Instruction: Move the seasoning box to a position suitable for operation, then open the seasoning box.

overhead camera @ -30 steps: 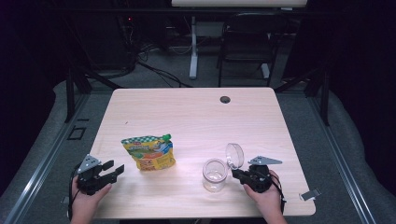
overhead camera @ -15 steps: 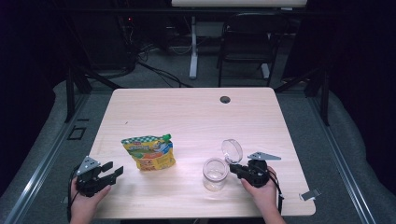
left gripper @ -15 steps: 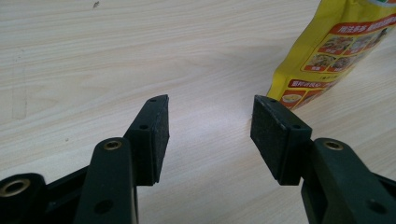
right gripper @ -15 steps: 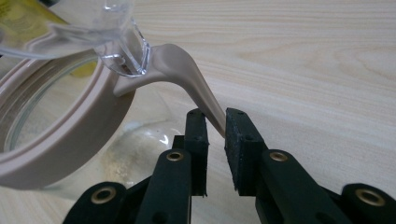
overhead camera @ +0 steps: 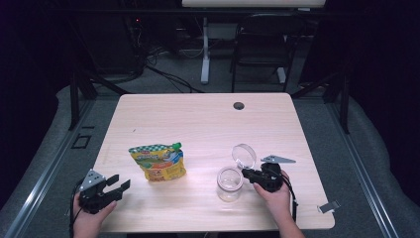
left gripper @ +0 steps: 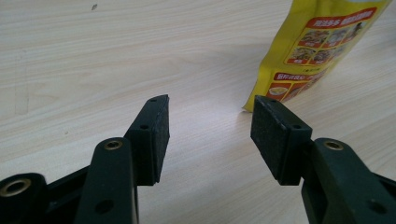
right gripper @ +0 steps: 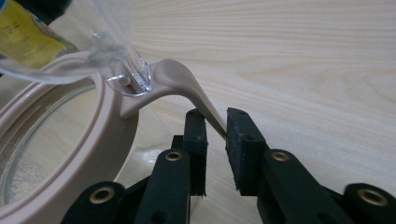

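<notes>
A clear glass jar (overhead camera: pixel 230 182) stands near the table's front, and its hinged clear lid (overhead camera: pixel 244 156) is raised open. My right gripper (overhead camera: pixel 250 174) is just right of the jar. In the right gripper view the jar's tan rim (right gripper: pixel 112 135) has a thin tan tab (right gripper: pixel 196 95) that runs down between my right gripper's (right gripper: pixel 215 122) jaws. These jaws have just been opening. The tab rests against one pad, with a gap to the other. My left gripper (overhead camera: pixel 119 182) lies open at the front left with nothing in it (left gripper: pixel 210 109), close to a yellow snack pouch (overhead camera: pixel 158 161) (left gripper: pixel 322 42).
The wooden table (overhead camera: pixel 198 124) has a dark round grommet (overhead camera: pixel 238 105) near its far edge. A small grey clip (overhead camera: pixel 329 207) hangs off the front right corner. Beyond the table are a chair (overhead camera: pixel 257 44) and desk legs on the floor.
The right hand has shifted slightly away from the front edge, and the raised lid leans a little further left. The left hand and the pouch have stayed put.
</notes>
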